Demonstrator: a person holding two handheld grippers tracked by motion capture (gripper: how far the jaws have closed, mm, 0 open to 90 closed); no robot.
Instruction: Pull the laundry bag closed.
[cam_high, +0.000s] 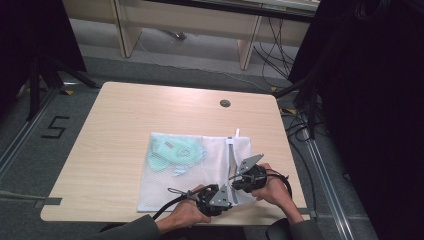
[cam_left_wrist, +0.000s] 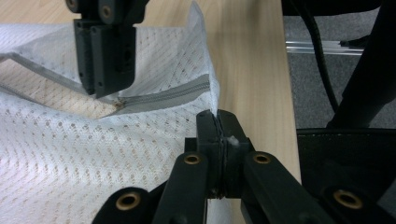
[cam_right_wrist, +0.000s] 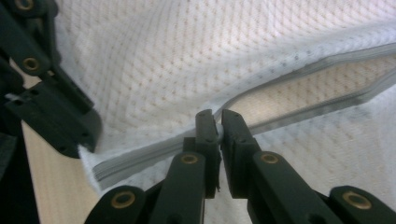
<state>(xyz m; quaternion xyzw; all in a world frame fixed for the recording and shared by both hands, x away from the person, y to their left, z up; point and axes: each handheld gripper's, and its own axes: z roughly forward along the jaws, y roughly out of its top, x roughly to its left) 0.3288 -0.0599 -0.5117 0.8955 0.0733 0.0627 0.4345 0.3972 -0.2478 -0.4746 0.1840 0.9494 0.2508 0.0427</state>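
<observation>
1. High view: white mesh laundry bag (cam_high: 200, 170) lies flat on the wooden table (cam_high: 120, 130), lower centre of frame, its near edge close to the table's front edge.
2. Inside the bag, upper left part: pale green cloth item (cam_high: 176, 153), seen through the mesh. What kind of item, can't tell.
3. Zipper (cam_high: 231, 160) runs along the bag's right side, top to bottom in frame; a white tab (cam_high: 237, 133) sticks out at the bag's top edge.
4. Left gripper (cam_high: 225, 200), lower centre of frame, held in a hand, sits at the bag's near right corner.
5. Right gripper (cam_high: 235, 176), just right of and above the left one, sits on the zipper line.
6. Left gripper view: jaws pressed together on the bag's corner edge (cam_left_wrist: 215, 105), centre of frame. Right gripper's jaws come down at upper left onto the zipper (cam_left_wrist: 163, 95), which is part open to the left of them.
7. Right gripper view: jaws nearly together, clamped at the zipper (cam_right_wrist: 261, 116) where the open stretch starts, centre of frame; zipper gapes toward the right, closed toward lower left.
8. Writing: "5" marked on the floor (cam_high: 56, 127), left of frame. No readable label on the bag.
9. Round grommet (cam_high: 225, 103) in the table, upper centre.
</observation>
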